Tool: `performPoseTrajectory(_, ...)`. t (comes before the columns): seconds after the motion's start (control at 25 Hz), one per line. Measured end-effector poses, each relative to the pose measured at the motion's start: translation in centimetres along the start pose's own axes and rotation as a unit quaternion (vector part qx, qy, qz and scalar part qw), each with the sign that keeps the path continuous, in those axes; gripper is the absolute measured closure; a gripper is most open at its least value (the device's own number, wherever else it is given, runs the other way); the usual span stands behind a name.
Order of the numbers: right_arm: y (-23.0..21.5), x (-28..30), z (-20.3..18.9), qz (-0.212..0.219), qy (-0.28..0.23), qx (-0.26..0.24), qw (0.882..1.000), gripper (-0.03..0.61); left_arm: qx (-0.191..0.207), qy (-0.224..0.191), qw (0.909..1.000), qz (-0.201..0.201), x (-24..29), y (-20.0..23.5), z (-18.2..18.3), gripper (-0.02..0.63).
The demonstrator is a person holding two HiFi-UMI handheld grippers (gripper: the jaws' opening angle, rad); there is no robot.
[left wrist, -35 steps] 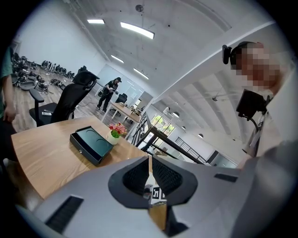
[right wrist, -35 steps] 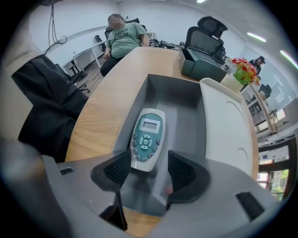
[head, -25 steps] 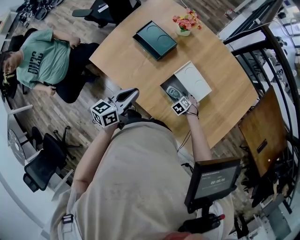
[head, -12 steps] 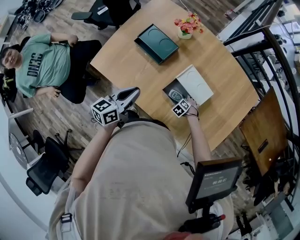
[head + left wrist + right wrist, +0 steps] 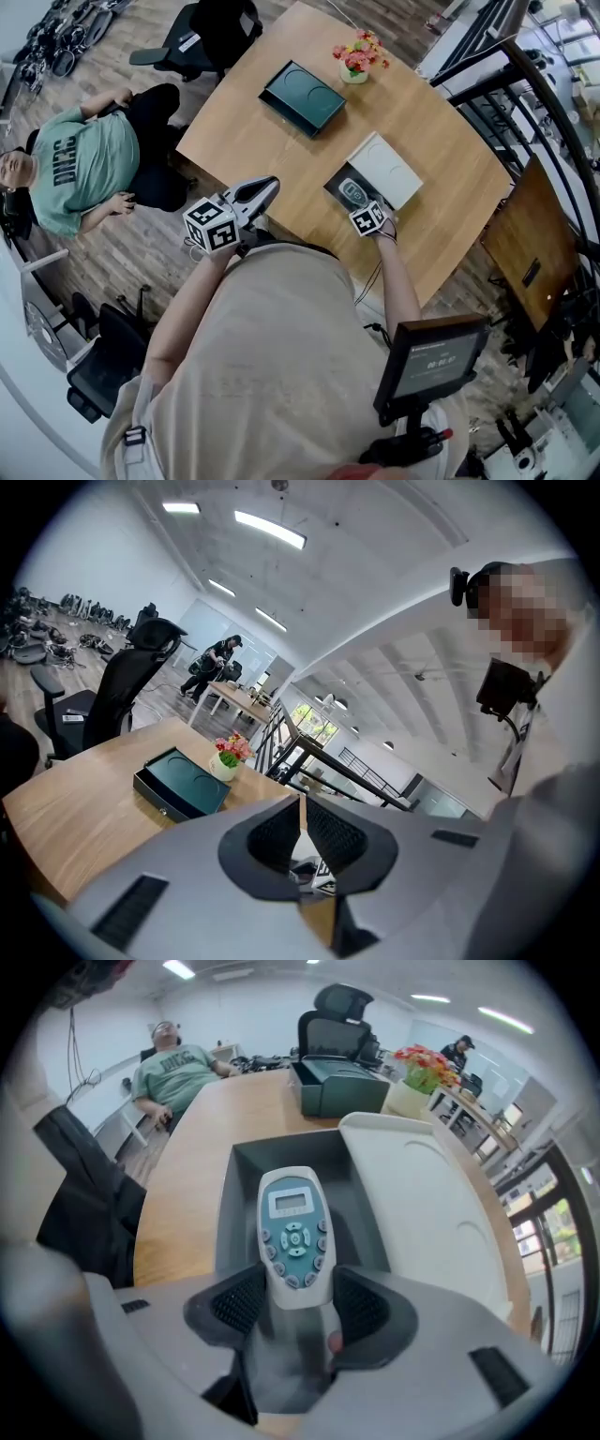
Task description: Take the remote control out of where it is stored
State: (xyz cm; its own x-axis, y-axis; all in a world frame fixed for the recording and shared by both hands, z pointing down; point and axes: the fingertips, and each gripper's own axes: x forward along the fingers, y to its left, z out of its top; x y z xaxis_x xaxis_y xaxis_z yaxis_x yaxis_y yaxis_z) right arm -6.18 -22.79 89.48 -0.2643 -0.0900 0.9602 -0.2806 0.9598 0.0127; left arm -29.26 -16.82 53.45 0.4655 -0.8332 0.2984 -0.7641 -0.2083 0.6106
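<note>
right gripper (image 5: pixel 298 1302): jaws are closing on the remote control's (image 5: pixel 293 1227) near end, pads touching its sides | remote control: is lying in the open grey box (image 5: pixel 236 1194) straight ahead of that gripper, white lid (image 5: pixel 422 1204) just right | left gripper (image 5: pixel 301 832): jaws are pressing together on nothing, surface (image 5: pixel 84 799) ahead

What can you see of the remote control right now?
The remote control is a white, plastic-looking oval handset with a small display above a blue-grey panel of buttons. It lies face up in the dark open tray on the wooden table, beside the white lid. Its near end sits between the right gripper's closing jaws, whose pads meet its sides.
</note>
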Motion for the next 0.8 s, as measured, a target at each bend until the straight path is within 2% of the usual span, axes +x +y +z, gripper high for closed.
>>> performPoseTrajectory(0.2, -0.5, -3.0, 1.0, -0.027, -0.037, 0.070, 0.997, 0.347, 0.017, 0.012, 0.9991, -0.036, 0.0, -0.6, 0.5, 0.607)
performPoseTrajectory(0.32, -0.2, -5.5, 2.0, -0.030, -0.070, 0.125, 0.989, 0.347, 0.026, 0.019, 0.9980, -0.055, -0.1, -1.1, 0.8, 0.607)
performPoseTrajectory(0.56, -1.5, -11.4, 3.3, -0.063, -0.180, 0.238, 0.952, 0.347, 0.042, 0.041, 0.9933, -0.100, 0.8, -2.8, 0.4, 0.607)
performPoseTrajectory(0.8, -2.1, -18.4, 4.2, -0.099, -0.242, 0.266, 0.928, 0.347, 0.051, 0.056, 0.9873, -0.140, 2.6, -5.1, 0.2, 0.607)
